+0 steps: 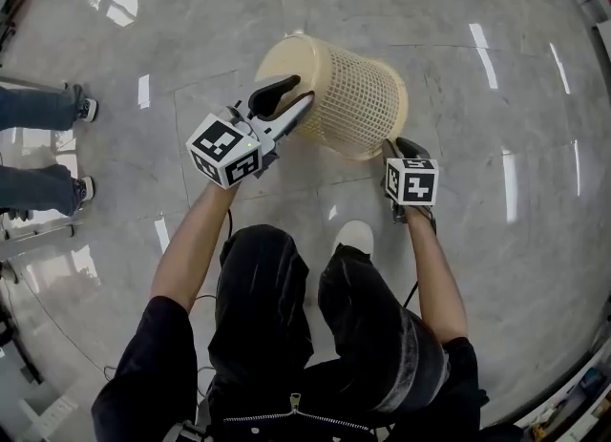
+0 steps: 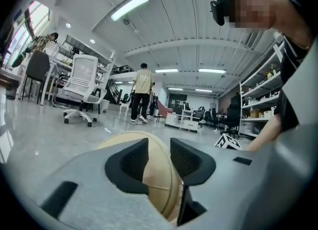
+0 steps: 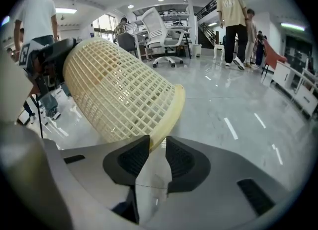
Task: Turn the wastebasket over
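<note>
The cream mesh wastebasket [image 1: 353,96] is tipped on its side above the glossy floor, solid base toward the upper left and open rim toward the lower right. My left gripper [image 1: 298,92] is at the base end. In the left gripper view the edge of the wastebasket's base [image 2: 154,174] runs between the black pads of the left gripper [image 2: 159,147], which press on it. My right gripper [image 1: 401,149] is at the rim. In the right gripper view the wastebasket's [image 3: 119,95] rim reaches the tips of the right gripper [image 3: 158,142], with a gap showing between the pads.
Someone's legs in jeans and sneakers [image 1: 52,106] stand at the left. My own white shoe [image 1: 355,237] is just below the basket. A white office chair [image 2: 82,87] and standing people [image 2: 141,92] are farther off, with shelves [image 2: 263,90] at the right.
</note>
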`<state>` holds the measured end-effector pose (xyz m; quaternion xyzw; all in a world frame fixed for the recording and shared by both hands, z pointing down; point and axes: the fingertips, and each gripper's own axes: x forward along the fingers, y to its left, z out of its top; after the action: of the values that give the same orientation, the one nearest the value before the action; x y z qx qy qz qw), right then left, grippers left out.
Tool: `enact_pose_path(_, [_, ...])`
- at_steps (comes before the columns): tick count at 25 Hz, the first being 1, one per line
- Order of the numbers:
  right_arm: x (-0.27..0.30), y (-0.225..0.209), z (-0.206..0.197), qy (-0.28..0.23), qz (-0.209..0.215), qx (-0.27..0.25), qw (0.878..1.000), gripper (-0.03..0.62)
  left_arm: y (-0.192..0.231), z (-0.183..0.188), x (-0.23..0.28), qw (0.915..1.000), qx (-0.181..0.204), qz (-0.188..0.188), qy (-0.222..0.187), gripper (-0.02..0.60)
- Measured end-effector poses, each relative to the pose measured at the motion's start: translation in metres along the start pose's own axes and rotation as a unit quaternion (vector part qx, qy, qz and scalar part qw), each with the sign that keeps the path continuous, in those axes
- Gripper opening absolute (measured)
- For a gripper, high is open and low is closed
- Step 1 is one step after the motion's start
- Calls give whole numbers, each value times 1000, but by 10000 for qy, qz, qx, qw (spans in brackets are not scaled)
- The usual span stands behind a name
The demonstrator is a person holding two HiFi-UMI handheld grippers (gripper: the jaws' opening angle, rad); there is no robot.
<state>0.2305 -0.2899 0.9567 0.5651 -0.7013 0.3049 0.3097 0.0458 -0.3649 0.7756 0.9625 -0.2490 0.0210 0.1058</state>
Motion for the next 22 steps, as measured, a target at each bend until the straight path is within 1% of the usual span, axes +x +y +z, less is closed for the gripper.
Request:
enact_pose_path(1, [-1,-6,-3,49,-123,-97,9999,92,-3,1,4,9999,-115,-25,-73,134])
enact_pose_path(2, [-3,-11,-6,73,-217,-168,9996,94,-5,3,9,9995,-266,-23,-158,104])
enact_pose_path(3, [-5,-16,-7,62,-264,-171,9995,94,-6,5,13,9987,-443,7,-253,46])
enact_pose_path(4, [-8,-20,-8,22,-268,-92,9996,94,-7,7,17,9977,-595,48,-327,35])
enact_pose_path(6, [-16,-28,-7,-108,-264,187,9994,94,-13,9,27,9972,-675,65,-308,35])
enact_pose_path(8, [-28,-40,0,-305,-377,386,9981,94,-23,8,38,9975,-685,-58,-183,35])
enact_pose_path(10, [-46,-50,17,-615,-511,420,9959,94,-32,7,47,9971,-729,-183,-148,31])
enact_pose_path(12, [-68,-47,44,-1033,-545,298,9927,94,-40,6,56,9969,-730,-270,-127,30])
enact_pose_path(14, [-88,-36,73,-1431,-520,71,9883,92,-48,-10,66,9968,-720,-325,149,31])
enact_pose_path(15, [-97,-29,85,-1596,-533,-73,9857,76,-52,-26,71,9955,-781,-374,376,31])
enact_pose_path(16, [-104,-23,94,-1717,-544,-211,9834,31,-59,-44,75,9936,-855,-450,579,32])
enact_pose_path(17, [-109,-18,98,-1767,-541,-319,9823,31,-68,-60,77,9922,-882,-541,702,35])
enact_pose_path(18, [-110,-15,98,-1739,-538,-398,9825,31,-78,-71,78,9914,-859,-633,754,21])
enact_pose_path(19, [-108,-14,94,-1639,-551,-461,9838,31,-86,-76,79,9913,-785,-715,782,21])
enact_pose_path(22, [-94,-18,73,-1248,-574,-508,9892,31,-97,-78,85,9921,-265,-814,917,20])
